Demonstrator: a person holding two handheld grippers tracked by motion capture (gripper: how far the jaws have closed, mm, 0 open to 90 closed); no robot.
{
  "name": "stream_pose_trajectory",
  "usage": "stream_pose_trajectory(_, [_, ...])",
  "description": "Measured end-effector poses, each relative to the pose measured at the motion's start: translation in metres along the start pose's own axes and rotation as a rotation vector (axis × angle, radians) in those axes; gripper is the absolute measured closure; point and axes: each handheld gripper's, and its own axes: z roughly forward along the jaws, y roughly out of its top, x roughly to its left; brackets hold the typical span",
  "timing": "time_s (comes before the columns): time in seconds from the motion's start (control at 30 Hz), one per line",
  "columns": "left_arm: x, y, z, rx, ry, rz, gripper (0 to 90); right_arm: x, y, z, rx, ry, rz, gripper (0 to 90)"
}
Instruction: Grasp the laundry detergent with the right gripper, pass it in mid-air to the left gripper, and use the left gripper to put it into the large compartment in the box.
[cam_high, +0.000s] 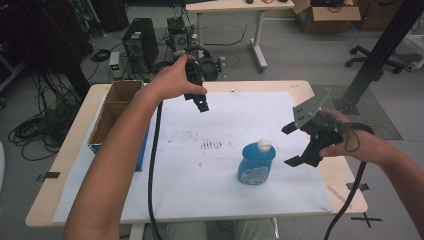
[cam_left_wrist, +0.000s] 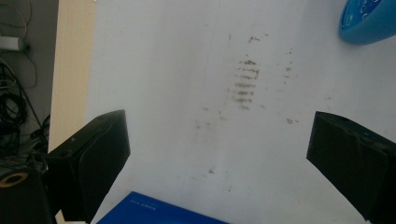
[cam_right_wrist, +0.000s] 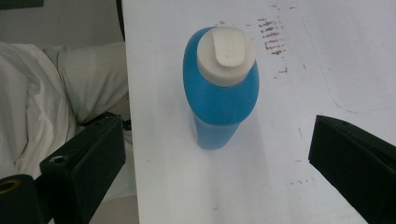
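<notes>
A blue bottle (cam_high: 257, 162) with a white cap stands upright on the white sheet (cam_high: 240, 115), right of the table's middle. My right gripper (cam_high: 294, 145) hovers just right of it, open, jaws pointed at the bottle and apart from it. In the right gripper view the bottle (cam_right_wrist: 222, 93) stands ahead of the right gripper (cam_right_wrist: 217, 140), whose wide jaws hold nothing. My left gripper (cam_high: 201, 103) hangs above the far middle of the sheet, pointing down. In its own view the left gripper (cam_left_wrist: 219, 135) is open over brown stains (cam_left_wrist: 245, 81), with the bottle (cam_left_wrist: 369, 21) at the top right corner.
An open cardboard box (cam_high: 117, 107) with a blue side lies at the table's left edge; its blue edge (cam_left_wrist: 159, 212) shows below the left jaws. Brown stains (cam_high: 211, 145) mark the sheet's middle. A computer tower (cam_high: 140, 42), cables and another table (cam_high: 235, 6) stand beyond the far edge.
</notes>
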Motion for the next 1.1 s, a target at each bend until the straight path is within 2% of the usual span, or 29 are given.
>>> stream_pose_trajectory(0.33, [0.0,0.002,0.002,0.002,-0.003,0.002,6.2,-0.008,-0.013,0.013,-0.035,0.023,0.002,3.6])
stream_pose_trajectory(0.63, [0.0,0.003,0.003,0.005,-0.004,0.002,6.2,-0.011,-0.023,0.022,-0.065,0.039,-0.017,3.6])
stream_pose_trajectory(1.1, [0.0,0.004,0.003,0.005,-0.003,0.002,6.3,-0.016,-0.037,0.04,-0.144,0.065,0.009,3.5])
